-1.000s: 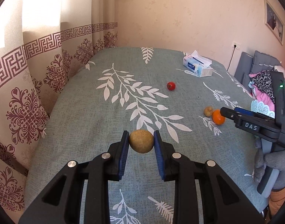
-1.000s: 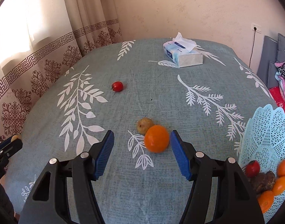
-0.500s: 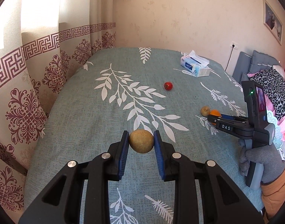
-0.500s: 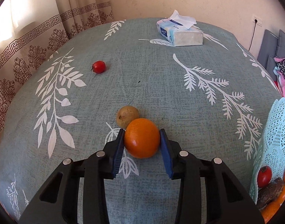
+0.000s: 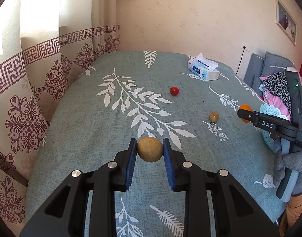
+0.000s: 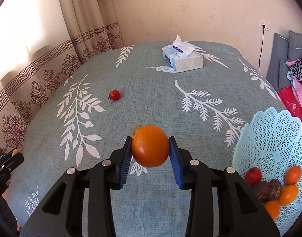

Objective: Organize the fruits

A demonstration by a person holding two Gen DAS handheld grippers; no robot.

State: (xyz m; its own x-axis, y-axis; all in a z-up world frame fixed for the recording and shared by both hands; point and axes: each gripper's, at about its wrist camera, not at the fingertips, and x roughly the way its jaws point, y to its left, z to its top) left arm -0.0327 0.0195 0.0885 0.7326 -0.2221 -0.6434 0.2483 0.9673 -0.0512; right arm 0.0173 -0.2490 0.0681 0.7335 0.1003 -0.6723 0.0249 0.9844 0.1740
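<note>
My left gripper [image 5: 150, 151] is shut on a round yellow-brown fruit [image 5: 149, 149] and holds it above the green leaf-print tablecloth. My right gripper [image 6: 150, 148] is shut on an orange [image 6: 150, 146], lifted off the cloth; it also shows in the left wrist view [image 5: 245, 112] at the right. A small brown fruit [image 5: 214, 116] lies on the cloth, almost hidden behind the orange in the right wrist view. A small red tomato [image 5: 174, 90] [image 6: 114, 95] lies further back. A light-blue lattice basket [image 6: 269, 138] at the right holds several fruits.
A tissue box [image 5: 202, 70] [image 6: 182, 58] stands at the back of the table. Patterned curtains [image 5: 42, 75] hang along the left edge. Cushions and clothes [image 5: 277, 83] lie at the right, a wall behind.
My right gripper closed on the orange and lifted it off the cloth, away from the small brown fruit. My left gripper kept its hold on the yellow-brown fruit.
</note>
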